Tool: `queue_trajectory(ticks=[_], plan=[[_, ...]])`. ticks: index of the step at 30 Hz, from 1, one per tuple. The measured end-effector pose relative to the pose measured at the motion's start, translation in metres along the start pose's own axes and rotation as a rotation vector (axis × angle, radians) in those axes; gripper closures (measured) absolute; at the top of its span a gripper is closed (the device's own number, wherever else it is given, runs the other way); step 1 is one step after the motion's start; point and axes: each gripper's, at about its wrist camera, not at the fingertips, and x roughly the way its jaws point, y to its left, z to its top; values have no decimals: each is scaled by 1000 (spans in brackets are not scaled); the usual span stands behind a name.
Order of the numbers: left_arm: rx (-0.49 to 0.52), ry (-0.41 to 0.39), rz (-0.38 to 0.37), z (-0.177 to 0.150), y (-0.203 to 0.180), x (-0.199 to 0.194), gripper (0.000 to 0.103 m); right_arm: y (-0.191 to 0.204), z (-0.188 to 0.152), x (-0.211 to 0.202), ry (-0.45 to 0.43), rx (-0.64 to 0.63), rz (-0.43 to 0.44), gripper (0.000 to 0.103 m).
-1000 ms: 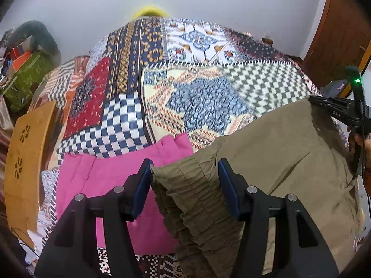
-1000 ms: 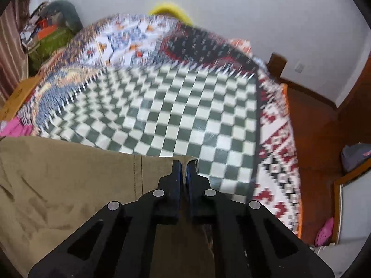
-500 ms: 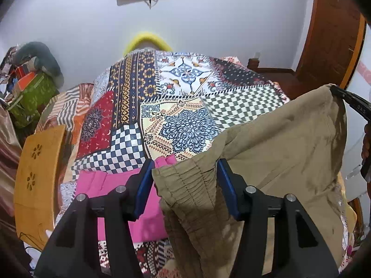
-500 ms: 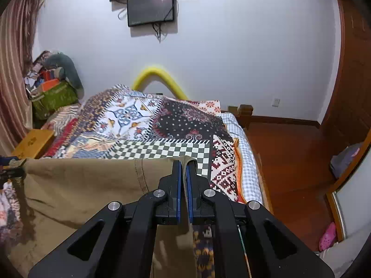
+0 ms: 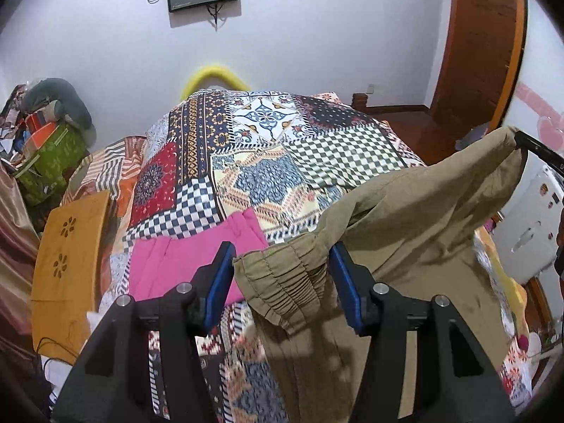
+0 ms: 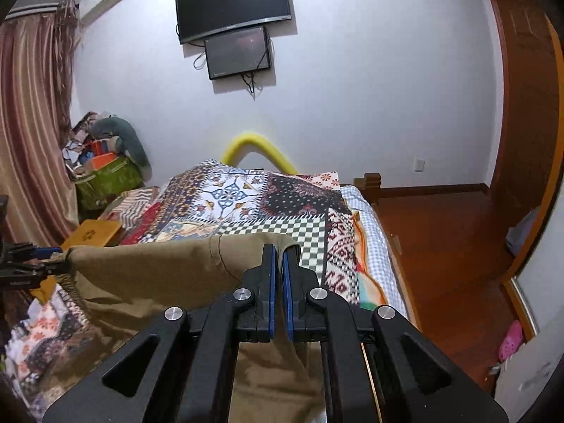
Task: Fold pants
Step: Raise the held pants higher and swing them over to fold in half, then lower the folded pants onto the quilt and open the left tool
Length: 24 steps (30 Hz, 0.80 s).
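A patchwork-covered bed stands against a white wall bearing two dark screens, beside wooden flooring.

Home bedroom, patchwork-quilted bed, wall-mounted television, striped curtain

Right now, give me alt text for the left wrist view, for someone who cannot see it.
The left tool grips the gathered waistband of the khaki pants, which hang above a patchwork bedspread; their far corner is held up at the right edge by the right tool. A pink garment lies flat on the bed behind the left finger.
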Motion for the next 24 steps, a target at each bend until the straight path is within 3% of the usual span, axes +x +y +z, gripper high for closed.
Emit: queue_trajectory(ticks=[11,16,24], plan=[[41,26,-51,-60,-16,-37,50,9,-50,-51,29,79,13,99],[27,61,-78,-92,-20,-41,50,10,-82,-64,93,100,1,99],[5,174,-109,-147,-28,-23,50,13,-139,-49,255,103,-21,99]])
